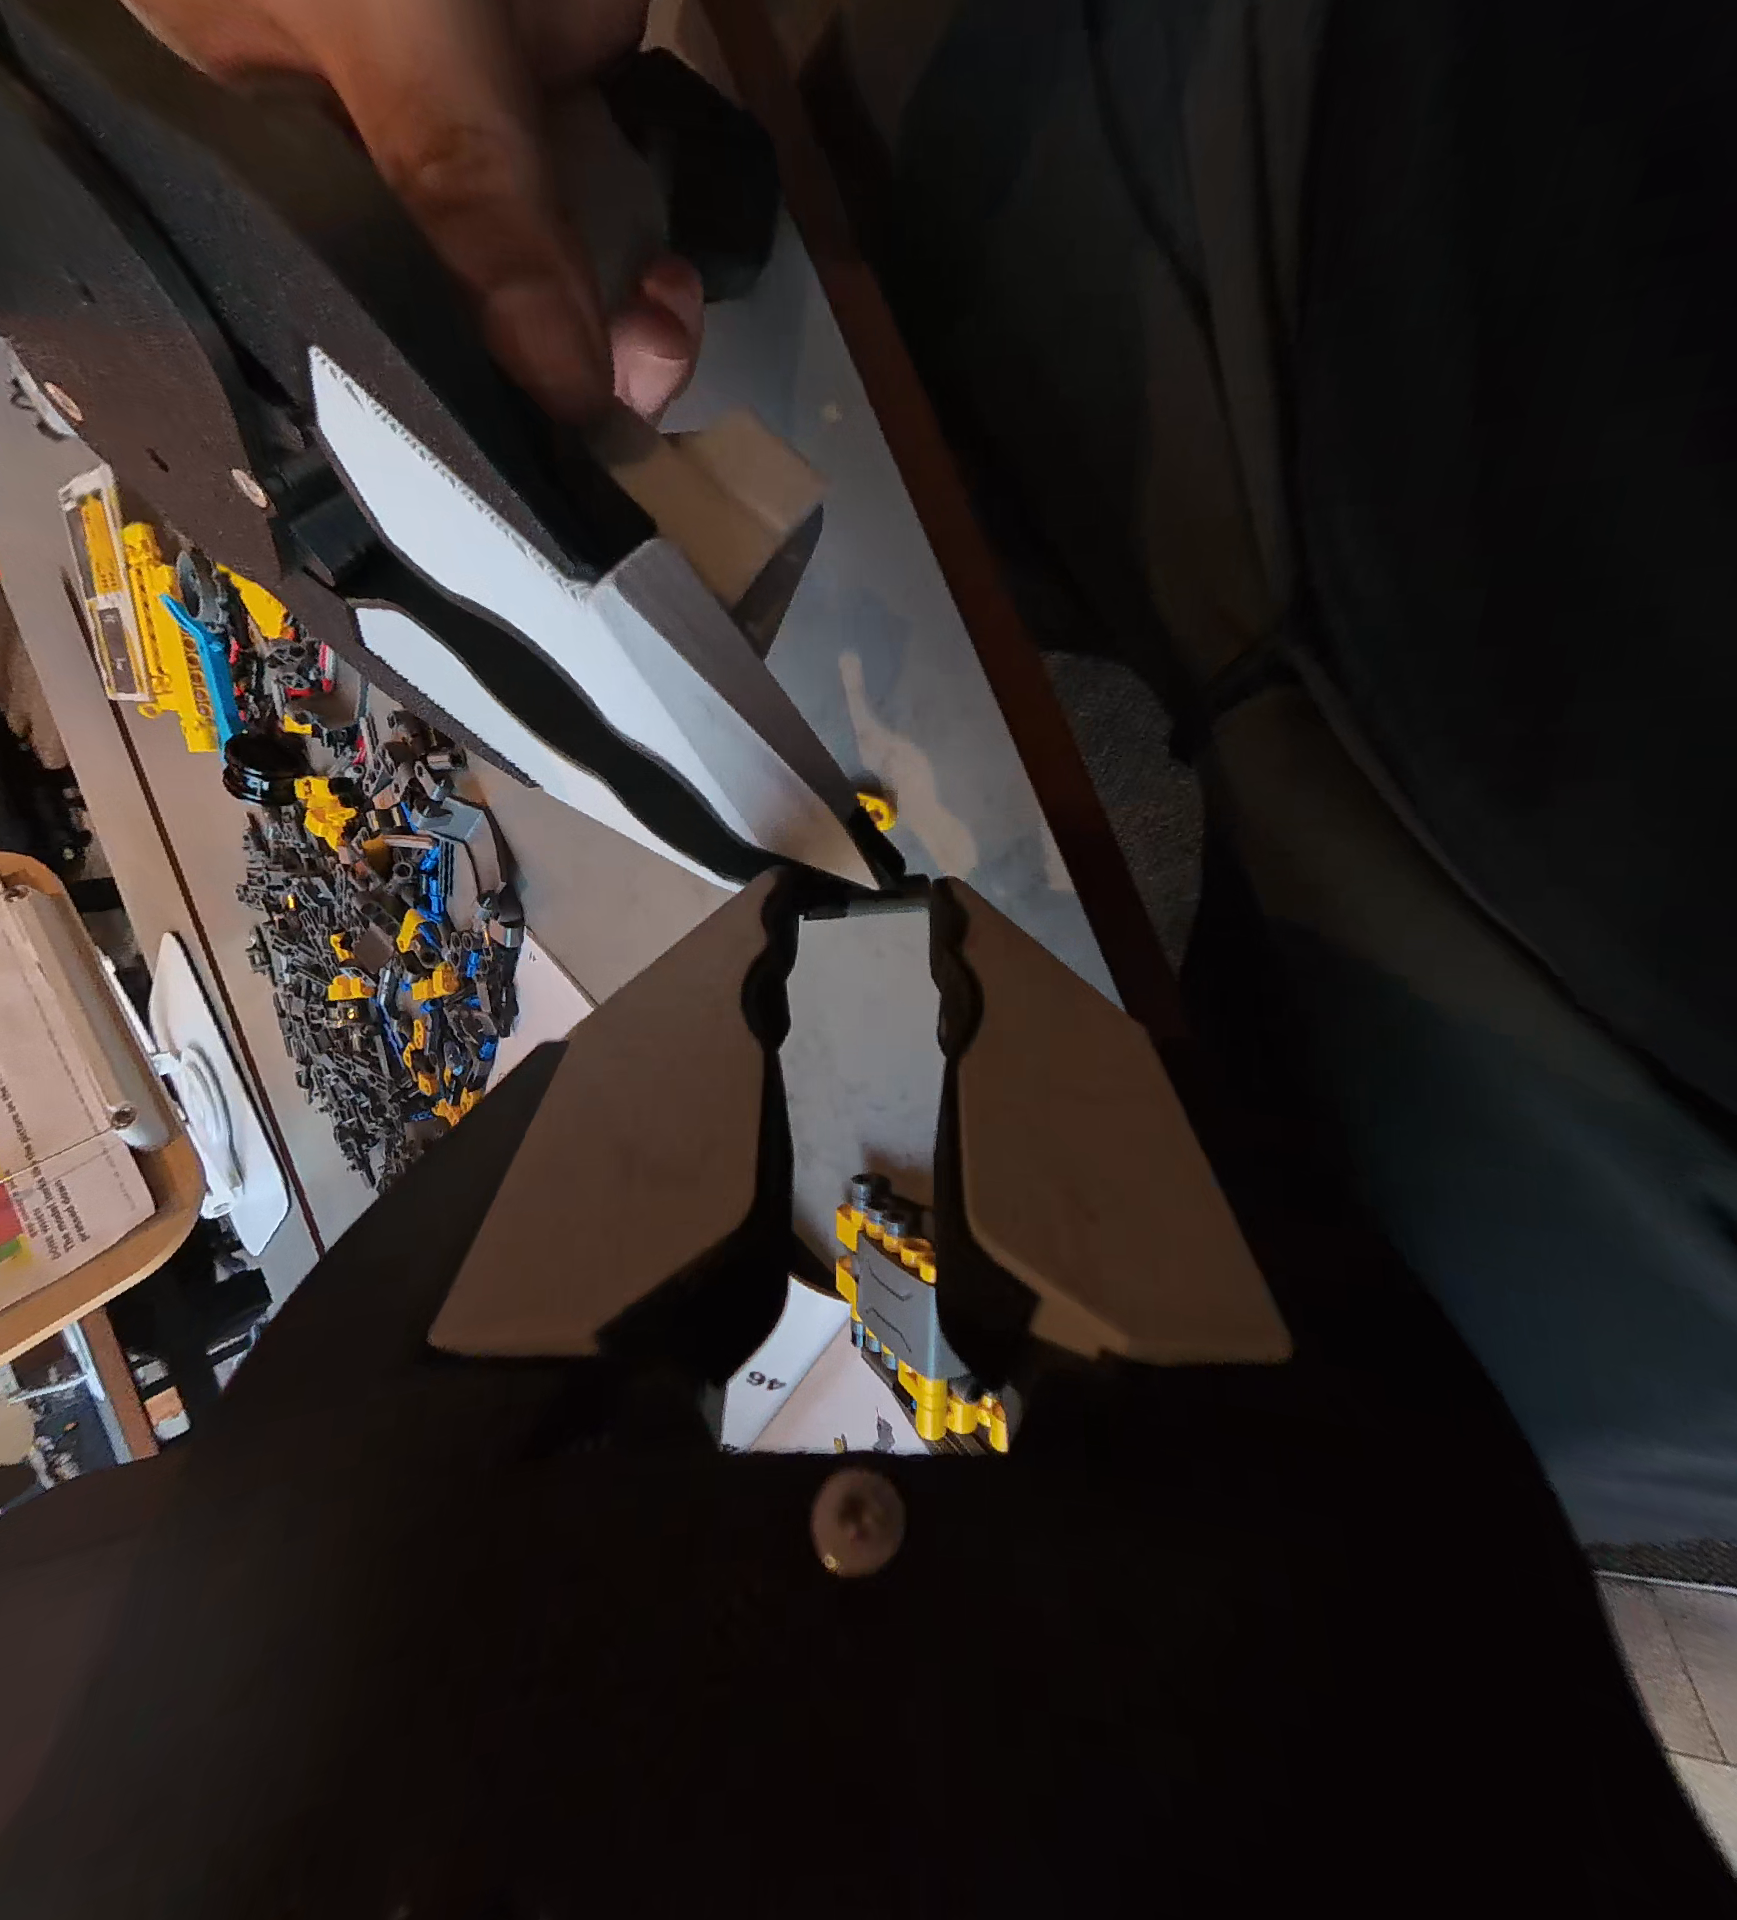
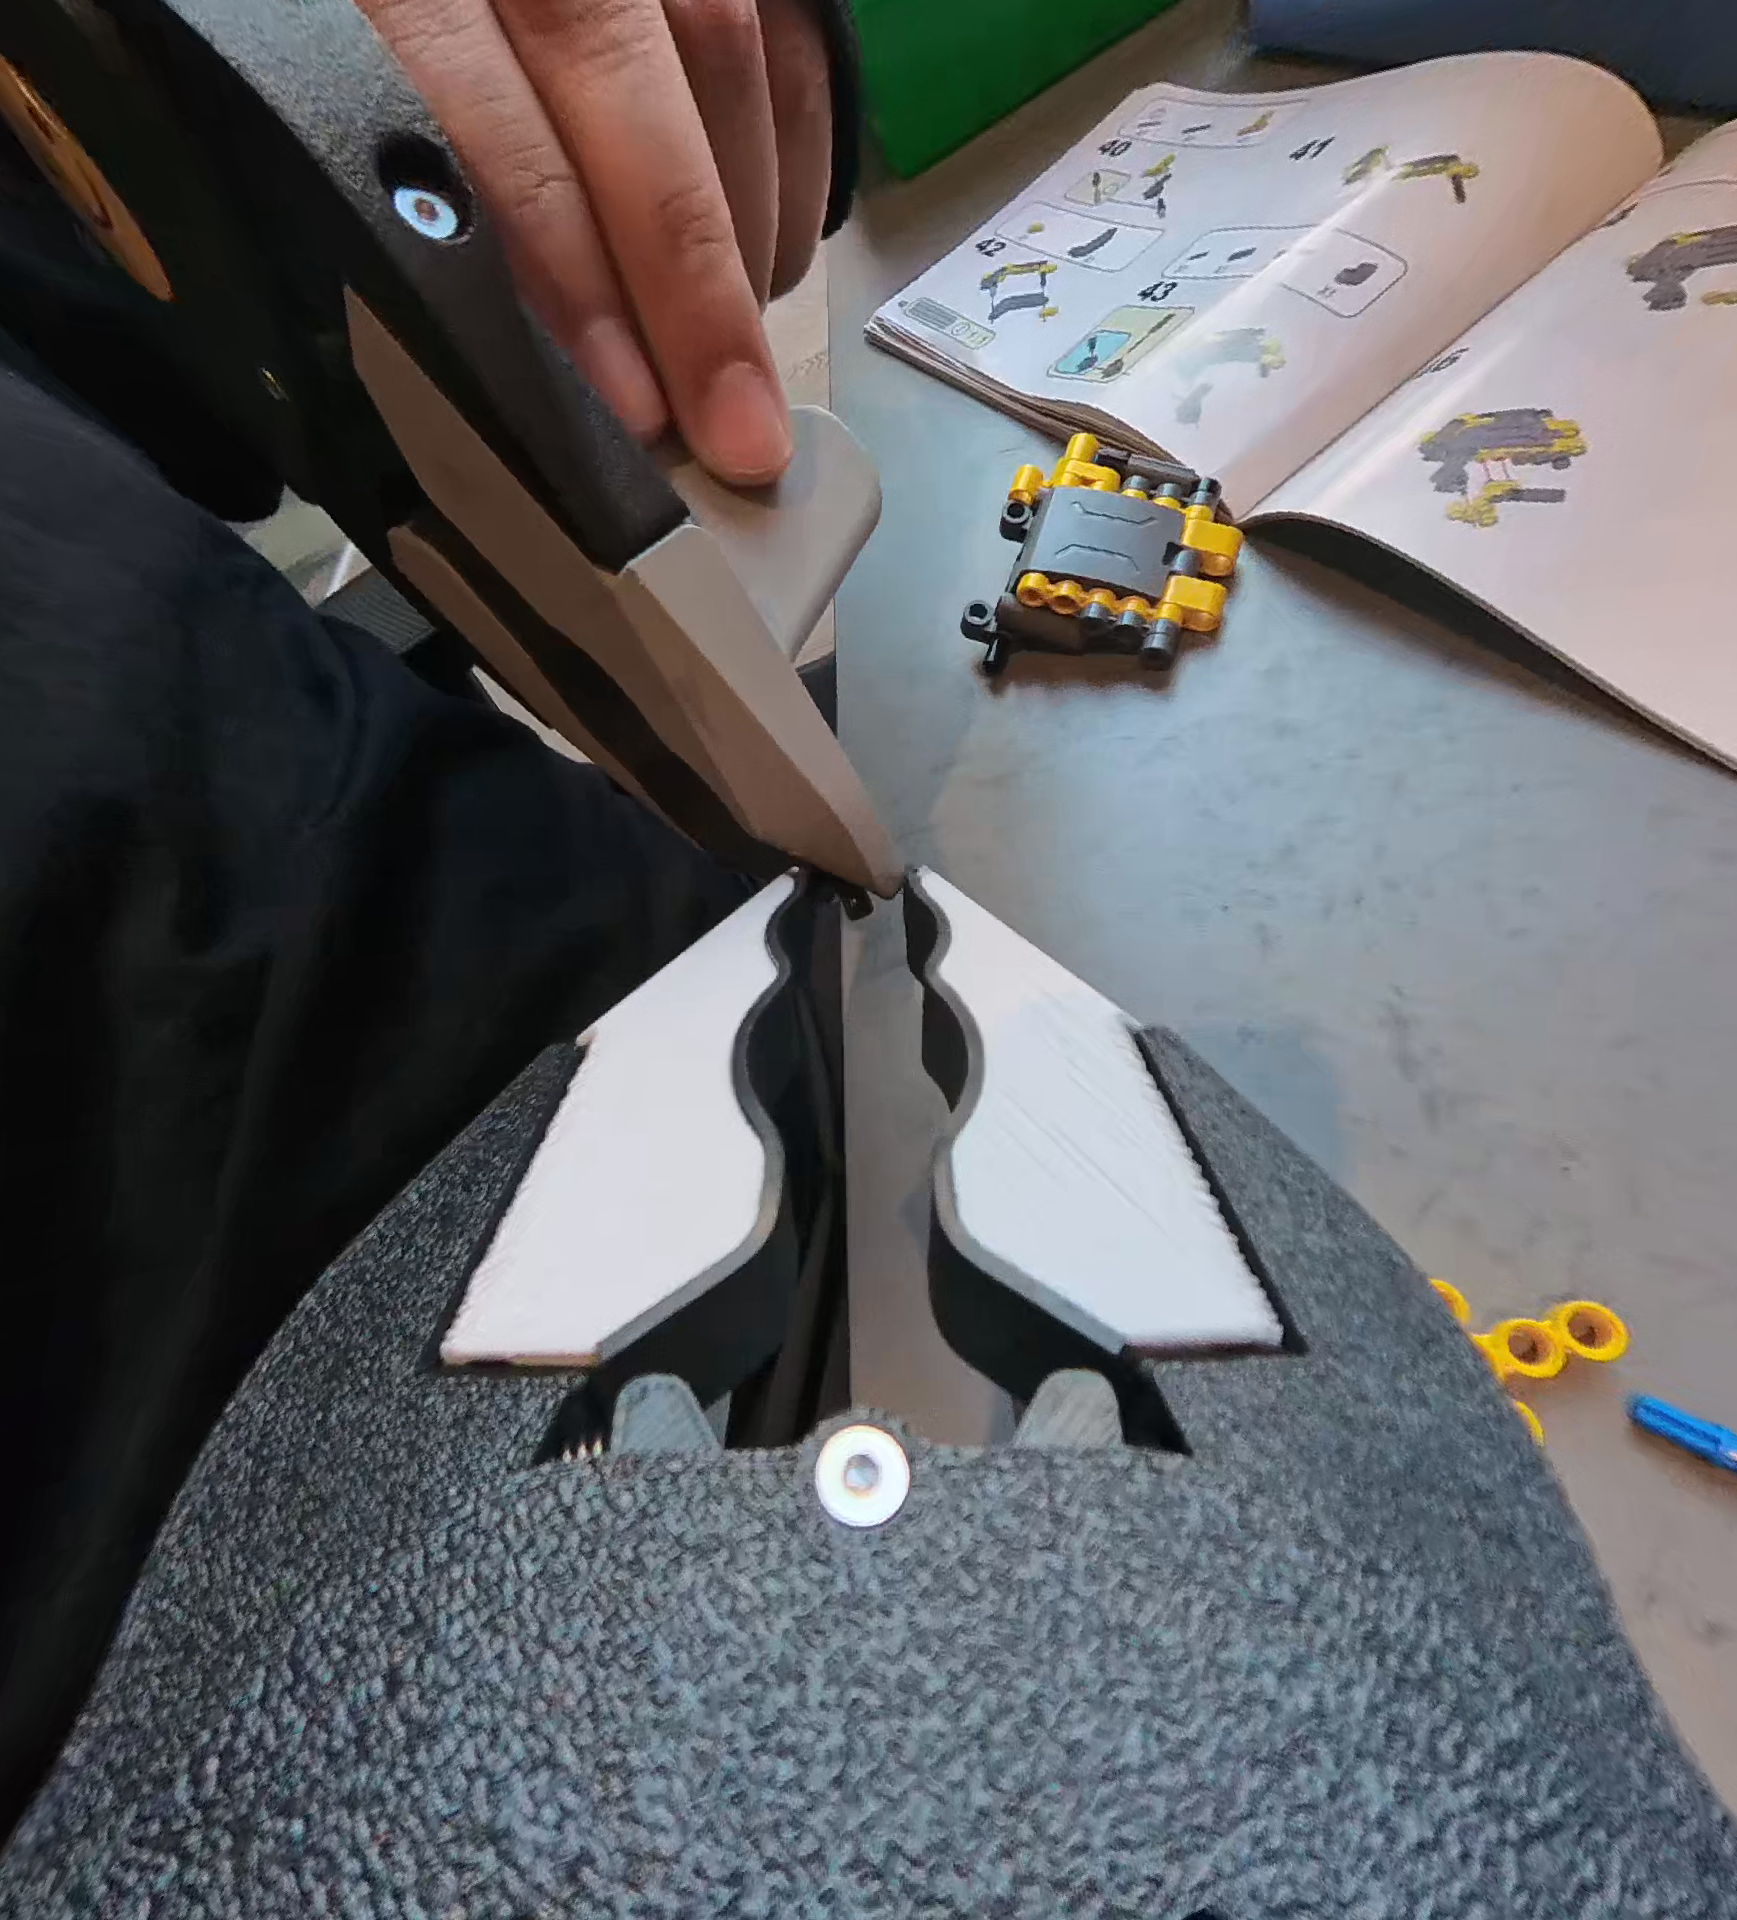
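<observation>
My left gripper (image 1: 864, 888) is shut on a short grey rod (image 1: 869, 902) that spans its two tips, just above the table's near edge. My right gripper (image 2: 853, 881) comes in from the upper left in the left wrist view (image 1: 869, 868). It is nearly closed on a small black piece (image 2: 851, 902) with a yellow end (image 1: 877, 808). The two grippers' tips meet, and the black piece touches the grey rod. A hand is on each gripper. A yellow and grey brick assembly (image 2: 1113, 561) lies on the grey table (image 2: 1259, 935) beside an open instruction booklet (image 2: 1415, 312).
A pile of grey, yellow and blue parts (image 1: 386, 956), a yellow and blue model (image 1: 189, 634) and a black ring (image 1: 261, 774) lie farther along the table. Yellow connectors (image 2: 1539, 1340) and a blue pin (image 2: 1716, 1460) lie near the right gripper. A green box (image 2: 978, 73) stands behind. Dark-clothed legs are below the table edge (image 1: 999, 623). Only a small space, under 4 cm, lies between the two pairs of fingers.
</observation>
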The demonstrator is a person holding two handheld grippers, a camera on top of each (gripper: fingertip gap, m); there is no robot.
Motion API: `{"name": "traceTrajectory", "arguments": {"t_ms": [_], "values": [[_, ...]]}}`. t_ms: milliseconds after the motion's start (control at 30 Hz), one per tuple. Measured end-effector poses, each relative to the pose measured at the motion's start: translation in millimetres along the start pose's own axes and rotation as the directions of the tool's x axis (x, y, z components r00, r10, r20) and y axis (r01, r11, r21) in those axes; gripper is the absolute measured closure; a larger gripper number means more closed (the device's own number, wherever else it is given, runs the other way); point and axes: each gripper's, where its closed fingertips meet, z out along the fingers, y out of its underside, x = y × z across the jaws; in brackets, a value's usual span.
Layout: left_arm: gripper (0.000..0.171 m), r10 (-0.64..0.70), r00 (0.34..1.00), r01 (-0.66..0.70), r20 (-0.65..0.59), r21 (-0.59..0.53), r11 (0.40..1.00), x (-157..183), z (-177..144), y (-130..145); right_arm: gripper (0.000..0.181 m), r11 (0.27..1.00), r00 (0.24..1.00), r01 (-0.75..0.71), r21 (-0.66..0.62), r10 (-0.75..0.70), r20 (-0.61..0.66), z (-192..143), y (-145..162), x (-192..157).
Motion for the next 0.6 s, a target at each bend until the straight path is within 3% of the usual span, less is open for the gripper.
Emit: {"name": "traceTrajectory", "arguments": {"t_ms": [167, 233, 500, 600], "values": [[0.149, -0.095, 0.995, 0.094, 0.040, 0.023, 0.995, -5, 3, 2, 0.168, 0.998, 0.998, -0.059, 0.025, 0.058, 0.017, -3, 0, 4], [0.148, -0.122, 0.991, 0.121, 0.063, 0.023, 0.992, -7, 4, 4, 0.179, 0.996, 0.996, -0.084, 0.044, 0.082, 0.032, -5, -1, 5], [0.148, -0.142, 0.984, 0.139, 0.109, 0.029, 0.990, -11, 5, 5, 0.179, 0.985, 0.987, -0.153, 0.078, 0.149, 0.056, -7, -3, 6], [0.149, -0.126, 0.984, 0.120, 0.128, 0.049, 0.992, -13, 2, 1, 0.168, 0.974, 0.976, -0.200, 0.101, 0.189, 0.112, -8, -7, 3]]}}
